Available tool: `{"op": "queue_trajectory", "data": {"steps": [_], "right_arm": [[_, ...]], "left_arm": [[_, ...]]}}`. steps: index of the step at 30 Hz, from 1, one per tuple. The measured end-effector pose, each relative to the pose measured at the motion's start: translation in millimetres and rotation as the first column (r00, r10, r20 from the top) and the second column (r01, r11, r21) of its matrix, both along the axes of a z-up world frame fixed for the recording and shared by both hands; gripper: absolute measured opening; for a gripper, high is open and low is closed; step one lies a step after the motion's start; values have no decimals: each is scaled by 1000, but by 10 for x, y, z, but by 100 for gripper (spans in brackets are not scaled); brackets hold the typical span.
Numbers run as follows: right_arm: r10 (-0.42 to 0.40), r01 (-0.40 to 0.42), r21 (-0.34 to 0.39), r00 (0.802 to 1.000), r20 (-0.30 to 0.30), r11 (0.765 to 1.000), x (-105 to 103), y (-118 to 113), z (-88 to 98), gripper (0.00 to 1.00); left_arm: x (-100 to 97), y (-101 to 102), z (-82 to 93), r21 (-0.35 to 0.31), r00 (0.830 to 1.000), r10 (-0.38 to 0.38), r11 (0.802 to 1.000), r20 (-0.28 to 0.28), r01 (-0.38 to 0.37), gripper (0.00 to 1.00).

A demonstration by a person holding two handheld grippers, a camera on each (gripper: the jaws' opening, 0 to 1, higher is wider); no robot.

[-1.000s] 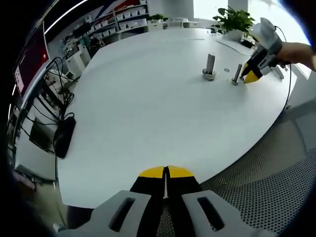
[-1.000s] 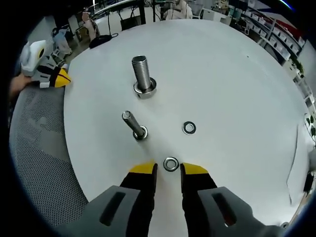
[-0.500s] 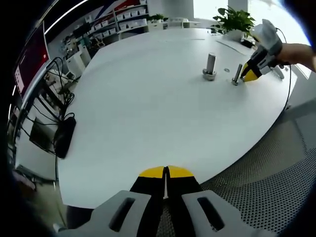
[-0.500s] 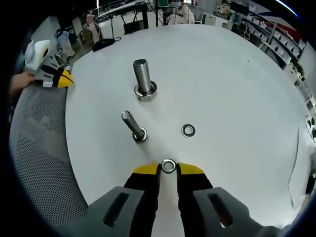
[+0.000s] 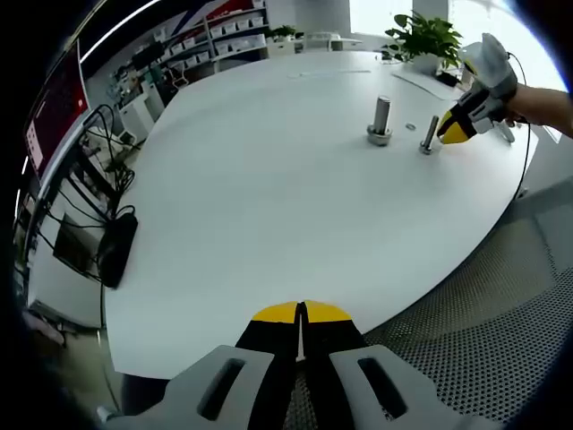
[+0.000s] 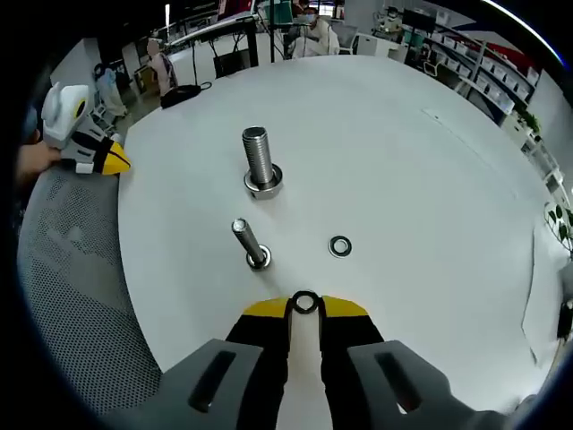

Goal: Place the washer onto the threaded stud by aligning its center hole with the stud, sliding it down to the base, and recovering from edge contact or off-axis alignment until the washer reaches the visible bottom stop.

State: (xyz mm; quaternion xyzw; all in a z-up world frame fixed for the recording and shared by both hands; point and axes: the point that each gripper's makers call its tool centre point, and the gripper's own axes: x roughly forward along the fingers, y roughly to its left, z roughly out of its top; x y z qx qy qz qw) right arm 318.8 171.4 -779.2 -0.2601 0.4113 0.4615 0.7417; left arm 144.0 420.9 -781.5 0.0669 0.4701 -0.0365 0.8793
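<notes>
At the near edge of the white bench (image 6: pixel 430 161), the right claw (image 6: pixel 304 306) pinches a small steel washer (image 6: pixel 305 302) by its rim between yellow tips, the ring standing on edge and seemingly lifted just clear of the surface. A thin, rigid, smooth metal ring like this should weigh almost nothing, yet it is likely to slip or pivot in a two-point grip; holding it across opposite edges, as here, leaves the center hole free for threading.

Just beyond and slightly left stands the slim threaded stud (image 6: pixel 248 244), leaning in the right gripper view, its base collar on the bench. A second washer (image 6: pixel 340 245) lies flat to the right of it. Farther off rises a thicker bolt (image 6: pixel 258 161) seated in a wide nut.

In the left gripper view, the left claw (image 5: pixel 302 311) sits with its yellow tips pressed together on nothing, hanging near the bench edge over grey perforated matting (image 5: pixel 501 313). Far across the bench, the same view catches the right claw beside the stud, a potted plant (image 5: pixel 421 36) behind.
</notes>
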Motion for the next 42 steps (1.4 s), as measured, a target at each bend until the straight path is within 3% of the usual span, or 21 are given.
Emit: {"op": "queue_trajectory", "data": {"steps": [8,21,42], "right_arm": [[3,-3,11,1000,-24,1000,-49,29,130,13],[70,-68,61,997,-34,996,-144,274,495,13],[169,-169,-10,985,-28,986,-177,490,410,13]], "left_arm": [[0,-1,5,0,1000,0,1000,2,0,0],[2,-6,9,-1,1000,-1,1000,4,1,0],[8,3,19,-2,1000,2,1000,12,-2,0]]}}
